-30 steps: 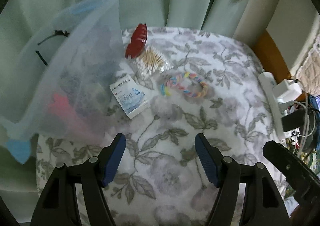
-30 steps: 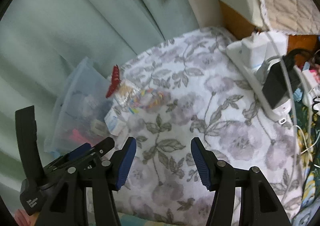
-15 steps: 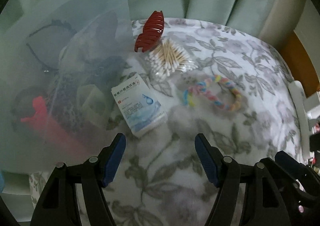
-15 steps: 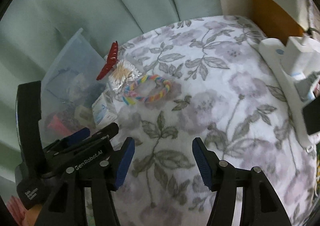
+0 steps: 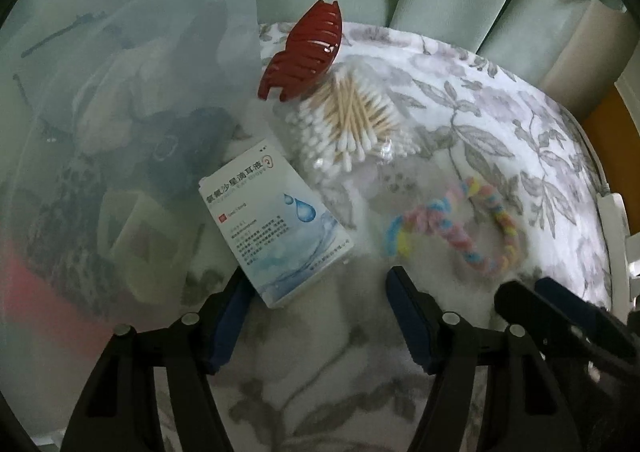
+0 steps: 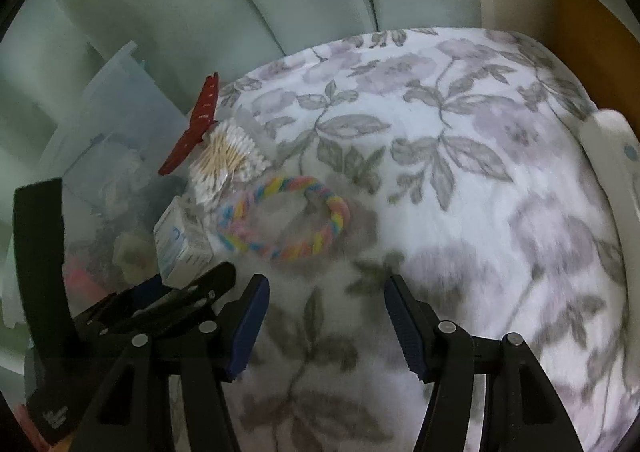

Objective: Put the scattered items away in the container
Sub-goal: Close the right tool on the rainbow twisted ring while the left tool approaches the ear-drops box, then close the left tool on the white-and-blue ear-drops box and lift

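A translucent plastic container (image 5: 120, 132) holding several small items stands at the left on the floral cloth (image 5: 460, 120). Beside it lie a white-and-blue ear-drop box (image 5: 272, 220), a bag of cotton swabs (image 5: 352, 120), a red hair claw (image 5: 304, 52) and a rainbow braided ring (image 5: 452, 228). My left gripper (image 5: 316, 292) hovers just short of the box. Its jaws are closing, with the box's near corner at the gap's edge and no pad touching it. My right gripper (image 6: 326, 292) is open over bare cloth, the ring (image 6: 288, 220) just ahead of it.
A green curtain (image 6: 240, 4) hangs behind the cloth-covered surface. A white power strip (image 6: 616, 156) lies along the right edge, with an orange wooden edge (image 6: 588, 36) beyond. The two grippers are close side by side, the left one's body (image 6: 172, 300) beside my right fingers.
Both grippers have come down and forward toward the items, which now look much larger. The box has gone from well ahead of the left fingers to right at their tips.
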{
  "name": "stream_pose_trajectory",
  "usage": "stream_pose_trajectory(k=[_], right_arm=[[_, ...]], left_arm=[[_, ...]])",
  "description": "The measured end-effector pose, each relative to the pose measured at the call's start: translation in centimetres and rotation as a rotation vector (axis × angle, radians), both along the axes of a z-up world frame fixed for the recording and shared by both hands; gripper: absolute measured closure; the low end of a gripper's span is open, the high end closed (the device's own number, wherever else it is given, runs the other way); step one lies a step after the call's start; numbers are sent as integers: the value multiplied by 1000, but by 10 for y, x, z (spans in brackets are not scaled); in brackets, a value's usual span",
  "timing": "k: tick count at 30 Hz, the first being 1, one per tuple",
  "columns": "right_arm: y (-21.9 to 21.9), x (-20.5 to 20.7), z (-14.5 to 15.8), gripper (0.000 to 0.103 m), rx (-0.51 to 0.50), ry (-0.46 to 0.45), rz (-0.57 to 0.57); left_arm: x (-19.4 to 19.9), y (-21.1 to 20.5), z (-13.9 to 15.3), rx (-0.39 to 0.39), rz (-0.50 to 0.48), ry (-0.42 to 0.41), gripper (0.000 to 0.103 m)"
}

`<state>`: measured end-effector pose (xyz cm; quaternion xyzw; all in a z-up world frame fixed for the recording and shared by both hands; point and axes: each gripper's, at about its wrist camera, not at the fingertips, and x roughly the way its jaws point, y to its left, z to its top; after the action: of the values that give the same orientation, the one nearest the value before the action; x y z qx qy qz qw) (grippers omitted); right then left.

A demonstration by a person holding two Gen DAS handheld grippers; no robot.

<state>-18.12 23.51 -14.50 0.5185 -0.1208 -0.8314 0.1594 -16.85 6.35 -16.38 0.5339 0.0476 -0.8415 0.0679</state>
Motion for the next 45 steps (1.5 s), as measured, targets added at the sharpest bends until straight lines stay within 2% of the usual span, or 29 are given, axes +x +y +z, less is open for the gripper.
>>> stream_pose_trajectory(k=[8, 18, 20, 22, 23, 25, 27, 33, 36, 45], right_arm=[[-3, -26, 1, 39, 24, 38, -2], [-20, -43, -9, 41, 74, 90, 37], [-25, -47, -10, 49, 90, 103, 50], [-25, -49, -12, 72, 99, 105, 47], [-23, -50, -13, 75, 97, 104, 40], [-17, -49, -15, 90, 84, 104, 20], [-9, -47, -15, 94, 75, 104, -12], [19, -41, -14, 94, 34, 86, -77], [23, -37, -13, 94, 31, 84, -81], [35, -31, -8, 94, 18, 75, -100]], left_arm=[[-19, 0, -2, -29, 1, 45, 39], [-31, 4, -3, -66, -1, 79, 38], [-33, 5, -4, -72, 1, 79, 37], [-34, 6, -4, -76, 6, 81, 36], [-35, 7, -4, -78, 10, 82, 36], [-37, 7, -4, -81, 19, 82, 35], [-39, 8, -4, -85, 32, 82, 35], [-48, 14, -2, -137, 80, 102, 36], [-49, 14, -2, -142, 104, 114, 48], [-42, 17, 2, -153, 109, 117, 50]])
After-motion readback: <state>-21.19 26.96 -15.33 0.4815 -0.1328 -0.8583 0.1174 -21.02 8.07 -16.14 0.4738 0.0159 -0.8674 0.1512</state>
